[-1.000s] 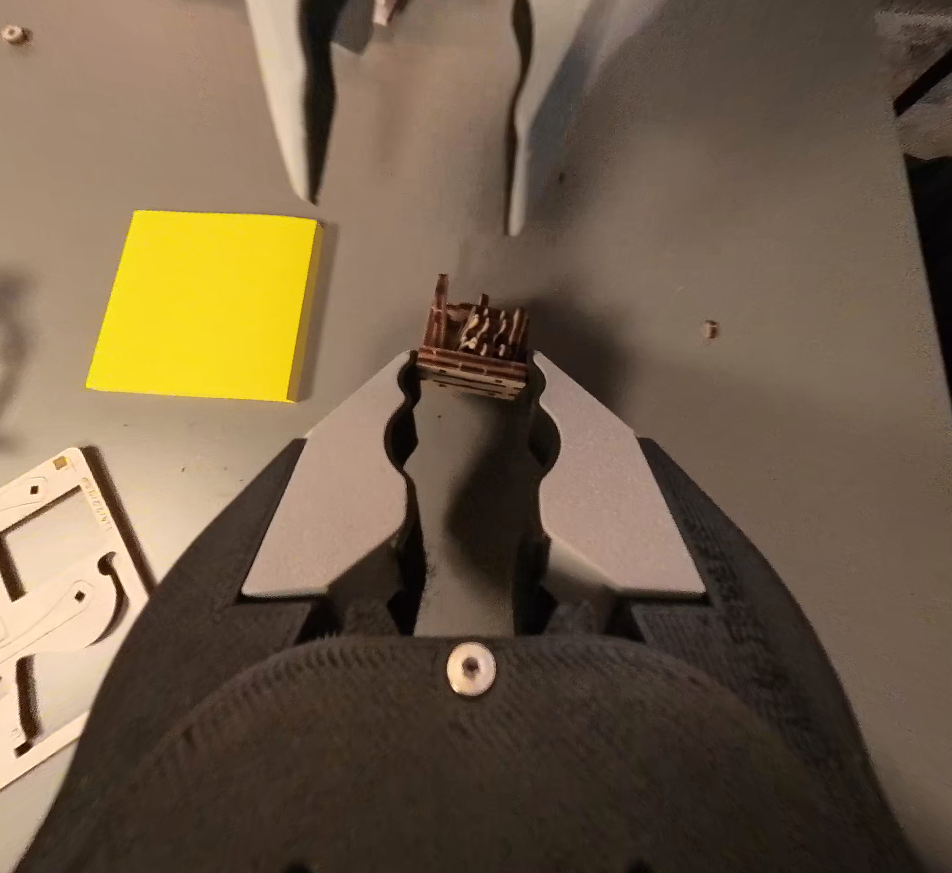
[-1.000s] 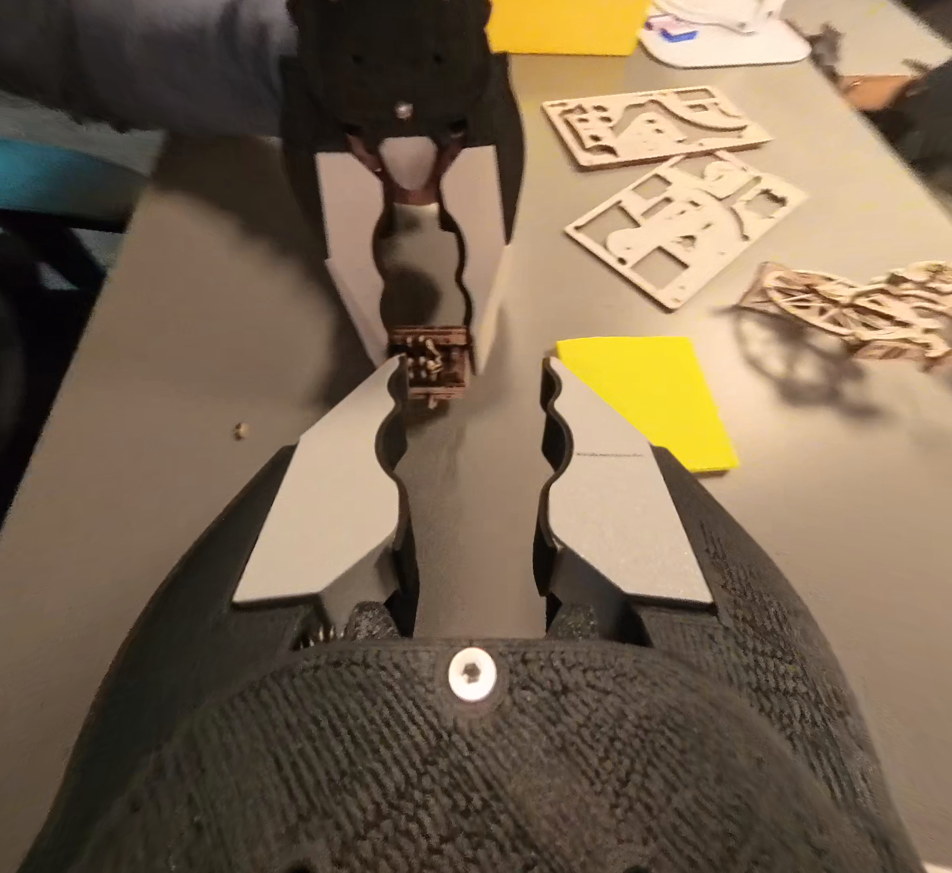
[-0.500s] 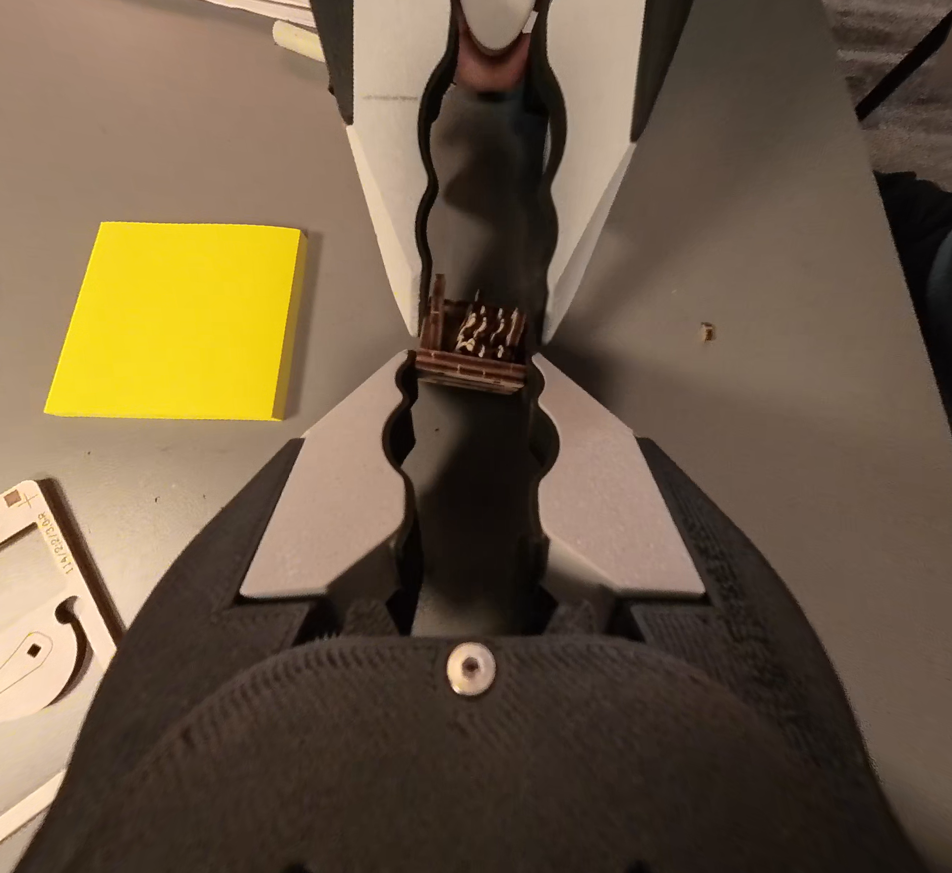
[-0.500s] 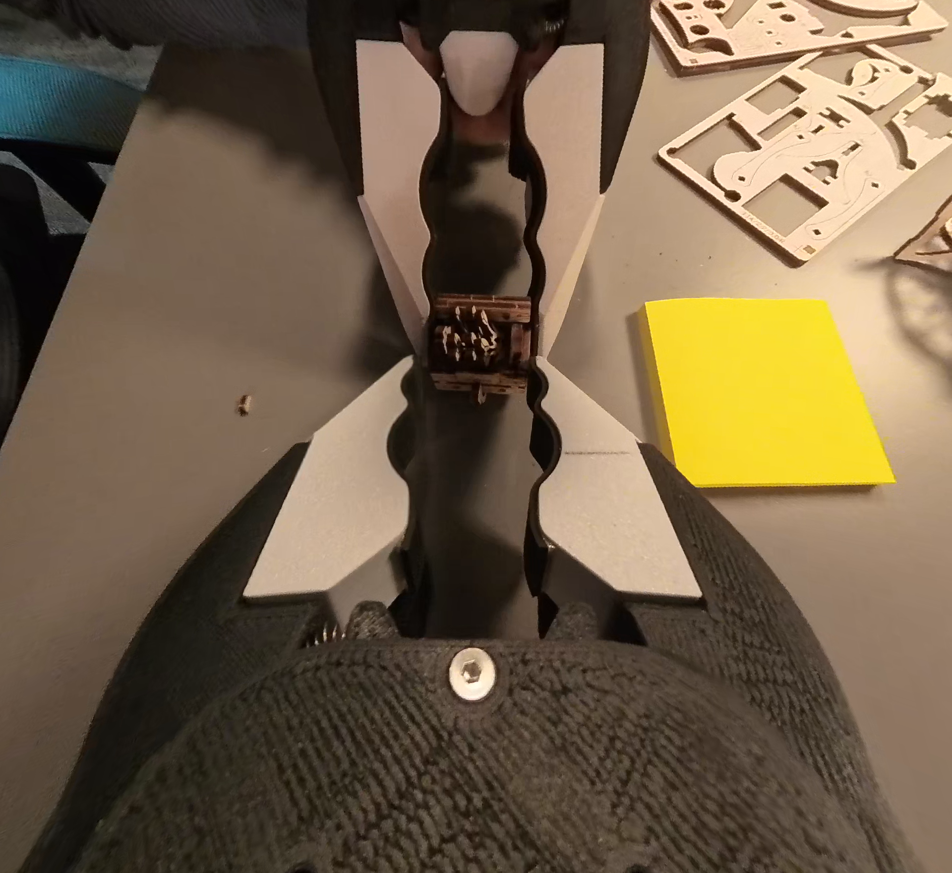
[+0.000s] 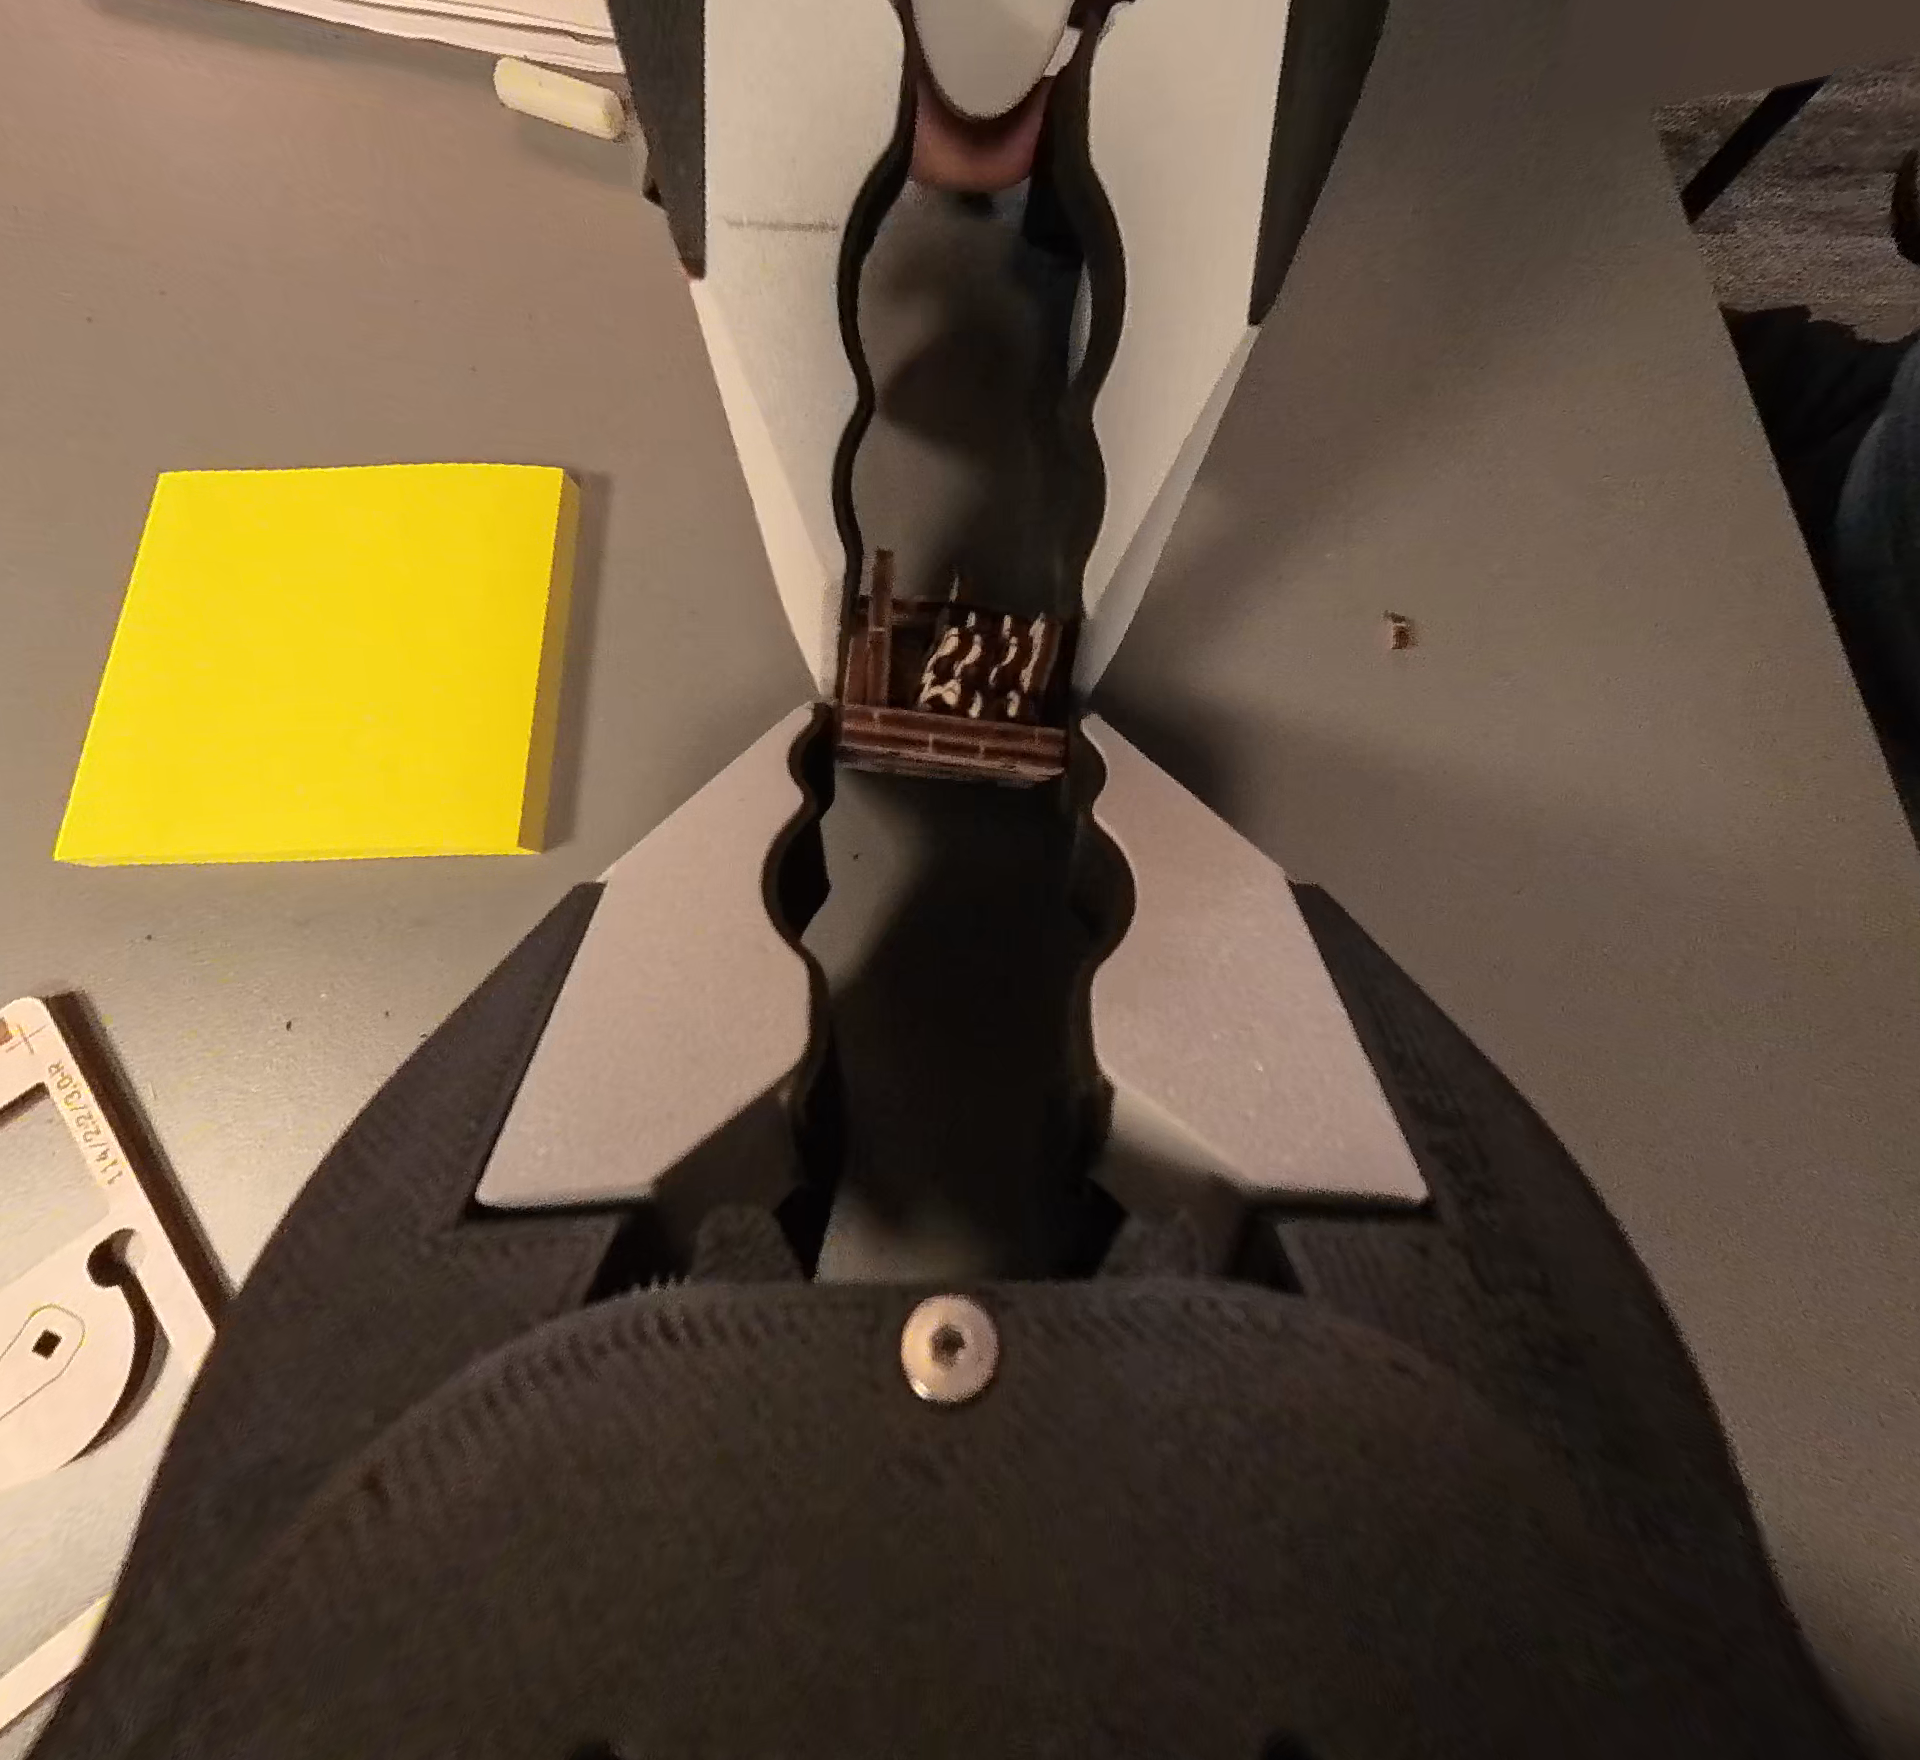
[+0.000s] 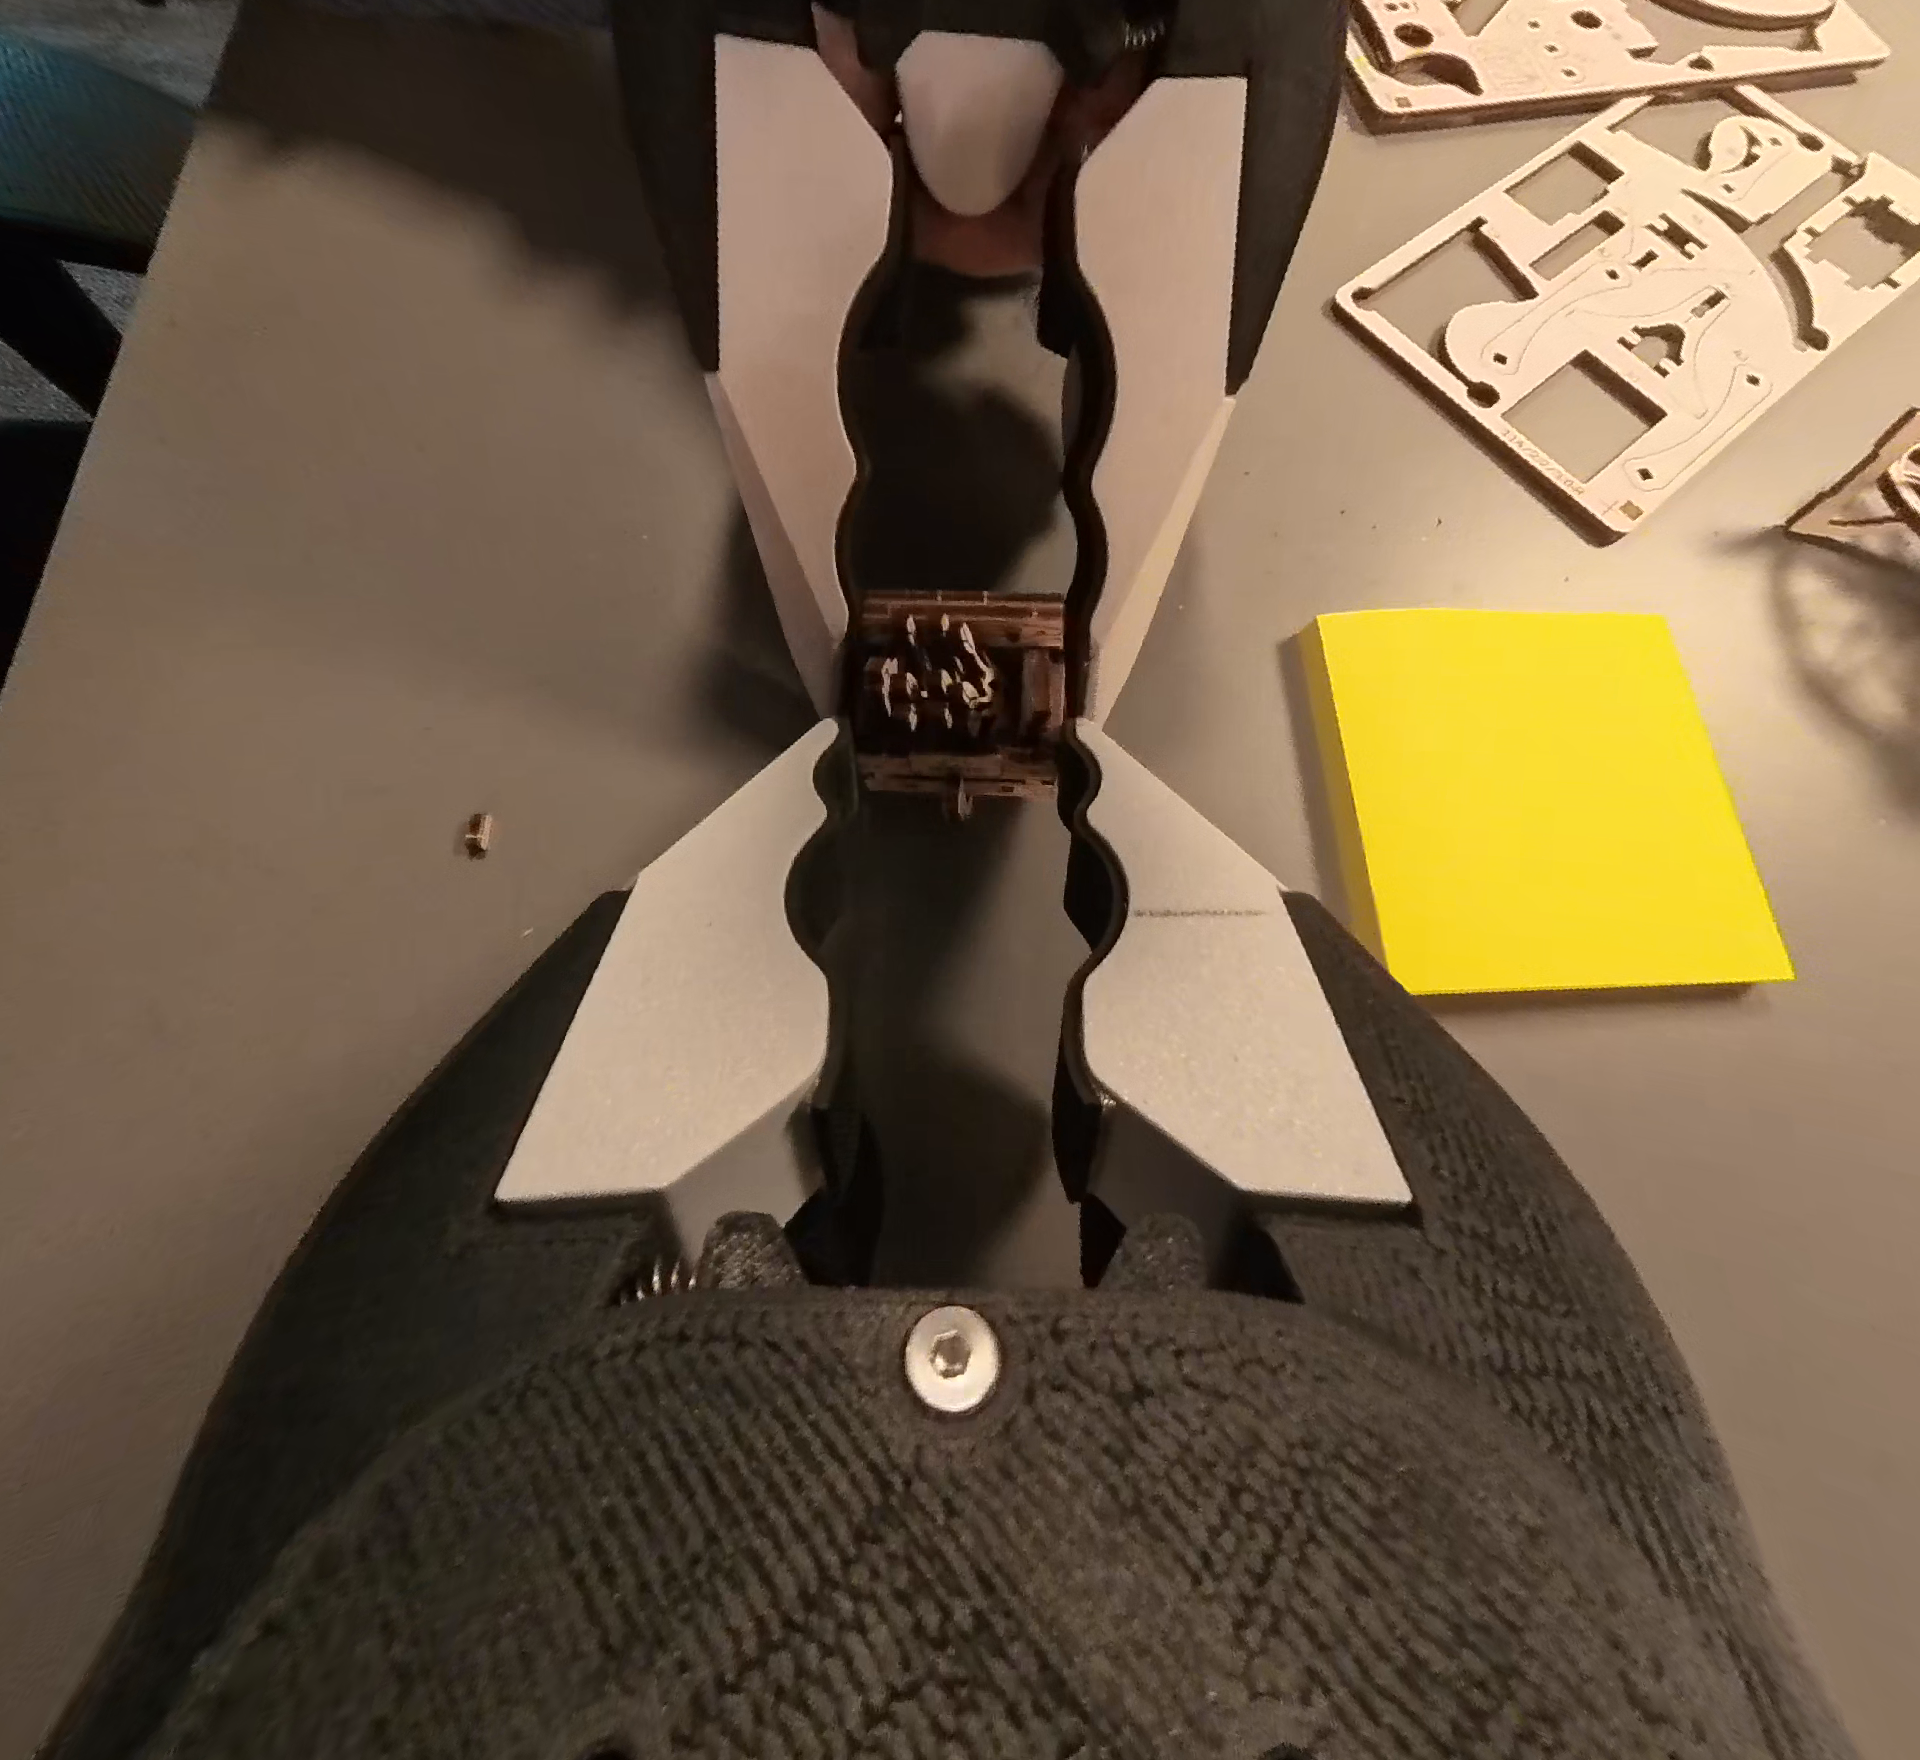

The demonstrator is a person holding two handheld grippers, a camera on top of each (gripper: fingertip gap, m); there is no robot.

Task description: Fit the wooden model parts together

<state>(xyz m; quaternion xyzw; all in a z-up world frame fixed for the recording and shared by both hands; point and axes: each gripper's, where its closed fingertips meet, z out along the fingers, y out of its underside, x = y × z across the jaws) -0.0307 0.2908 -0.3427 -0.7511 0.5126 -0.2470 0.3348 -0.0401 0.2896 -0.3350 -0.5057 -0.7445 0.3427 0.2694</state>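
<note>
A yellow square sticky-note pad (image 5: pixel 312 671) is lying on the grey desk (image 5: pixel 1455 879) (left wrist view); right of it, the left gripper (image 5: pixel 951 754) and right gripper (image 5: pixel 961 640), tip to tip, are both clamping their fingers on the small dark-brown wooden box assembly (image 5: pixel 951 697) just above the desk.

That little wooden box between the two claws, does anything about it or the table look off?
The wooden box sits squarely between both claws. Odd bits: a small peg pokes out of its near wall, and one tiny loose wooden piece lies alone on the table.
</note>
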